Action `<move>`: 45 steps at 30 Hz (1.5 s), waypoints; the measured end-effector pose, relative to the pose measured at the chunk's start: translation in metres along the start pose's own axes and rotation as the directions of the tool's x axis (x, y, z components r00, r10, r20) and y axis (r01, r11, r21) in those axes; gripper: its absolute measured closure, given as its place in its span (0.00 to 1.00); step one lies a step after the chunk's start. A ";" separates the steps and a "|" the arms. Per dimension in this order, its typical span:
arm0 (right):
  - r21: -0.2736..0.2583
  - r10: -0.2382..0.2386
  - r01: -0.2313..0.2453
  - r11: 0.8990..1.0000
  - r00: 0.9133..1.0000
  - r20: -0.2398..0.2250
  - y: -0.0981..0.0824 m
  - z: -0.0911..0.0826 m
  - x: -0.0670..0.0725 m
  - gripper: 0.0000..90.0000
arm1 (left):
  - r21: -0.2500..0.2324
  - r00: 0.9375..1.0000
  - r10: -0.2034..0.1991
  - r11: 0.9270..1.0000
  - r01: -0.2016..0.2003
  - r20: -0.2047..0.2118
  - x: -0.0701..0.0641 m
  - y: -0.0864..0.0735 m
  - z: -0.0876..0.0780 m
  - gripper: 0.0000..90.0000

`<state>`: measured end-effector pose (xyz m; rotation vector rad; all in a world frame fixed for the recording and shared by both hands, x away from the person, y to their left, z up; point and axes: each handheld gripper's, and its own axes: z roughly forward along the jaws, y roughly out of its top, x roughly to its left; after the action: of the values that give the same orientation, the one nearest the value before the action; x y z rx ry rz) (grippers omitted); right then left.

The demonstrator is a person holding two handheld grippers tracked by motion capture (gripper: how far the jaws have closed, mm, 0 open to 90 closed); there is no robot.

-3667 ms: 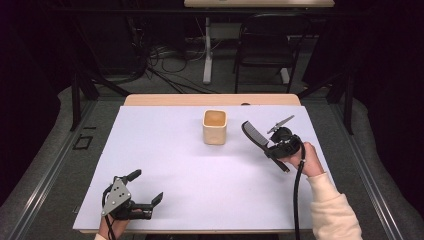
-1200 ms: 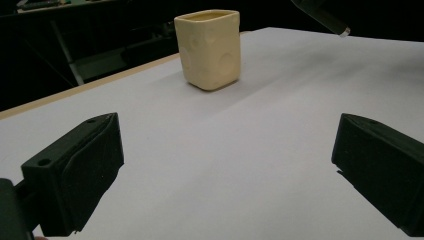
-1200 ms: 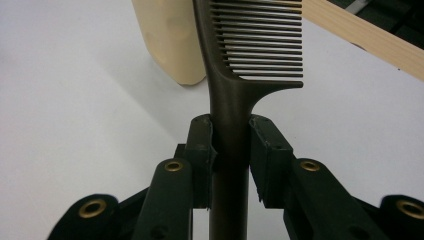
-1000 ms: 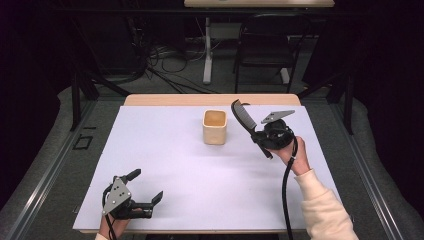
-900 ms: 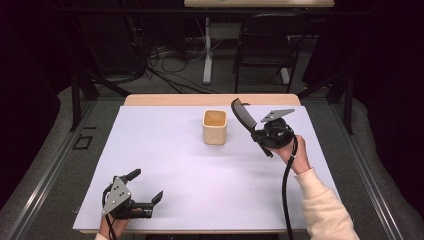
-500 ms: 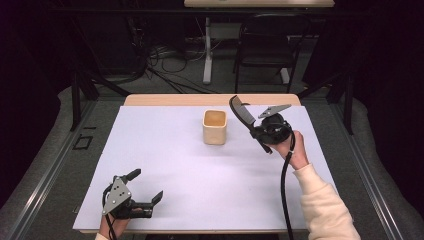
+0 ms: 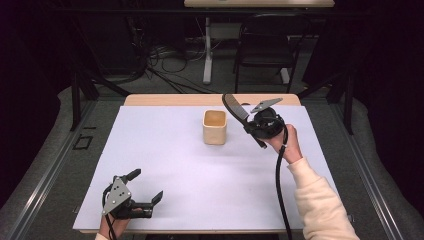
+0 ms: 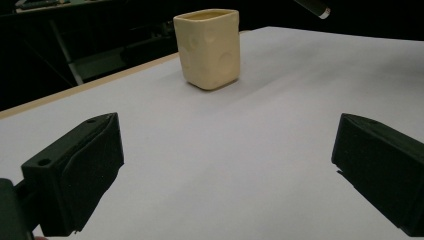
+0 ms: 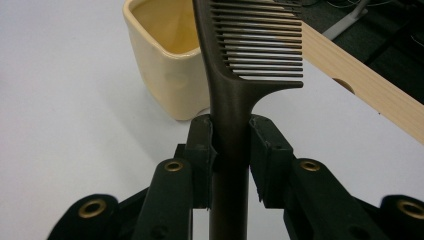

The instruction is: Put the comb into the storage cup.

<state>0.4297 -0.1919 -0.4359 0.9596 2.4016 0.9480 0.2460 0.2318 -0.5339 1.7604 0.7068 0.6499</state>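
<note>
The big white tabletop (image 7: pixel 165 165) filled the middle of the high view, with a strip of bare wood along its far edge. Near the top middle of that view stood a small cream cup (image 7: pixel 215 127), upright and open at the top, with nothing seen inside it. Just to the right of the cup, the right gripper (image 7: pixel 250 125) was held up off the tabletop by a hand in a pale sleeve. Its jaws were pinching the handle of a dark comb (image 9: pixel 240 60), and in the right gripper view the comb stood straight up out of the jaws with its teeth pointing to the right of the frame. The comb's top end was close to the cup's rim but not yet over the opening. At the lower left of the high view the left gripper (image 7: pixel 145 187) rested low near the front edge of the tabletop, jaws spread wide with nothing between them, well apart from the cup. The step in hand looked like putting the comb into the cup. To do it well, the hand should bring the comb right over the opening, tip it so one end points down, lower it slowly without bumping the rim, and let go only when it rests inside.
</note>
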 end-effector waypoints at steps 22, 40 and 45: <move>-0.026 -0.016 0.016 1.000 1.000 -0.004 0.020 0.008 0.005 0.81 | 0.000 1.000 0.001 1.000 -0.001 0.002 0.000 0.000 0.000 0.00; -0.051 -0.009 0.009 0.999 1.000 0.004 0.034 0.009 0.010 0.81 | -0.003 1.000 -0.001 1.000 0.001 0.003 0.000 0.000 -0.001 0.00; -0.059 -0.013 0.013 0.998 1.000 0.002 0.039 0.010 0.012 0.81 | -0.005 1.000 -0.005 1.000 0.005 0.000 0.001 0.000 -0.001 0.00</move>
<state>0.4452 -0.1579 -0.4162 0.9215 2.3623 1.0069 0.2459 0.2326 -0.5334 1.7530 0.7089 0.6479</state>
